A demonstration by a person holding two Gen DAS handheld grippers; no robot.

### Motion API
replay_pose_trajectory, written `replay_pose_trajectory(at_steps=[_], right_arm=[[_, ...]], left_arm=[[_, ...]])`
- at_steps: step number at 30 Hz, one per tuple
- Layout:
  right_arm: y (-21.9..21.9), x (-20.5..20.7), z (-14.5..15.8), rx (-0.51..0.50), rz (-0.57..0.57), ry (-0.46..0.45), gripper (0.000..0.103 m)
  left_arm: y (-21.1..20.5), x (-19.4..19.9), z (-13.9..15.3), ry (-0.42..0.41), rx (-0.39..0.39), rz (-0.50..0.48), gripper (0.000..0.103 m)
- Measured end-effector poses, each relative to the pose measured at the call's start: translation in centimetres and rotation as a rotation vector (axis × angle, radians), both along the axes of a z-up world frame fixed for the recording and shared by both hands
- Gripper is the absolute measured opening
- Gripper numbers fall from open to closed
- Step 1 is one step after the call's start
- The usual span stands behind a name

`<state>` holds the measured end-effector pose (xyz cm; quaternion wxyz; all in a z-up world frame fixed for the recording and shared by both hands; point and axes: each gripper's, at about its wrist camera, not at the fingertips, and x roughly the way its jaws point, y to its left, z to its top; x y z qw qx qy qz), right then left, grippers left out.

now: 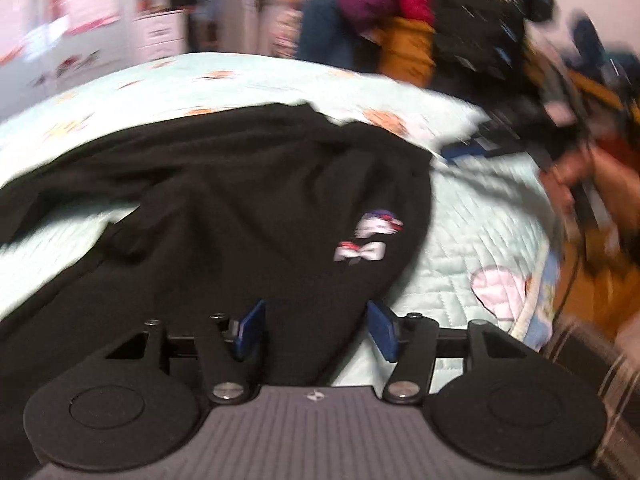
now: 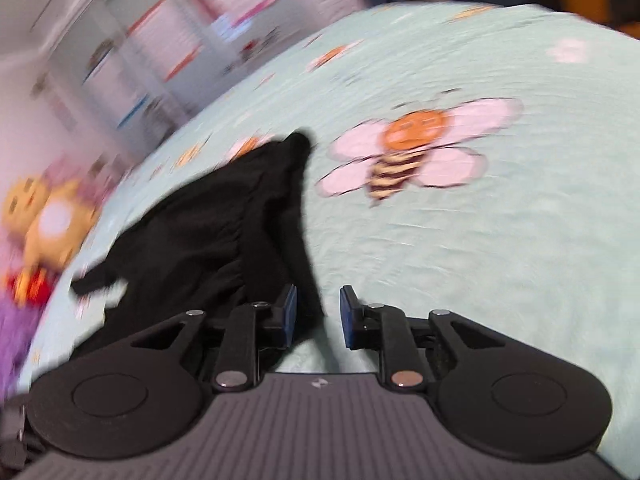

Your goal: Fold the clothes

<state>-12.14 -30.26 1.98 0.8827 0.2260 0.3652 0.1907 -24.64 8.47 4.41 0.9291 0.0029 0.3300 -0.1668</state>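
While both views are motion-blurred, the black garment (image 1: 224,208) reads clearly: it lies spread and rumpled on the pale mint quilt (image 1: 472,216), with a small white, red and blue printed emblem (image 1: 368,240) near its right edge in the left wrist view. Left gripper (image 1: 316,330) sits over the garment's near edge, blue pads (image 1: 252,330) well apart, black cloth visible in the gap but neither pad pressing on it, so nothing is gripped. Right gripper (image 2: 318,316) is at a narrower gap, pads (image 2: 289,316) apart; the black garment (image 2: 224,236) runs up to its left finger and a thin strip of cloth shows in the gap, no pinch visible. Beyond the right gripper the quilt (image 2: 520,240) shows a bee print (image 2: 408,152) just right of the garment's far tip. A yellow plush toy (image 2: 48,220) lies at the quilt's left edge. In the left wrist view, clothes hang in a blurred pile (image 1: 404,16) past the bed, and a hand (image 1: 568,184) shows at far right.
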Motion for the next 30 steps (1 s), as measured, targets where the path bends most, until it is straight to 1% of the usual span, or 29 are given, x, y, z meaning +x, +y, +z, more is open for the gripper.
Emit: replay_pose_trajectory(at_steps=[2,4,7,11,15,18,21,22,25,28,30], right_arm=[[-0.4,-2.1,-0.2,0.051,-0.048,0.005,0.025],[-0.5,-4.1,-0.3,0.101,-0.086,0.012,0.025],[1.6,-6.6,0.0,0.152,-0.057,0.021,0.025],[5.9,-9.0,0.9,0.191,0.034,0.028,0.025],[10.5,-10.3,2.2,0.220,0.139,0.051,0.025],[13.5,-11.5,3.5,0.251,0.199,0.047,0.025],[16.4,-13.0,5.1,0.300,0.274,0.046,0.025],[17.2,-13.6,5.7,0.308,0.300,0.041,0.026],[19.4,-16.0,7.4,0.317,0.365,0.025,0.035],[21.0,-18.3,8.8,0.321,0.421,0.016,0.037],[21.7,-19.6,9.6,0.315,0.448,0.012,0.038]], left_arm=[[2.6,-1.2,0.0,0.003,-0.070,0.094,0.060],[5.1,-2.3,0.0,0.018,-0.123,0.192,0.060],[8.8,-3.8,0.0,0.046,-0.198,0.334,0.059],[12.5,-6.4,0.5,0.027,-0.256,0.473,0.059],[14.7,-9.1,0.9,0.006,-0.297,0.548,0.060],[16.0,-10.8,0.9,0.013,-0.330,0.610,0.063],[17.1,-12.3,0.7,0.031,-0.356,0.666,0.064],[17.3,-12.8,0.7,0.033,-0.359,0.675,0.064],[17.6,-14.2,0.5,0.031,-0.363,0.683,0.066],[17.7,-15.2,-0.1,0.033,-0.376,0.685,0.069],[17.6,-15.5,-0.7,0.055,-0.392,0.690,0.070]])
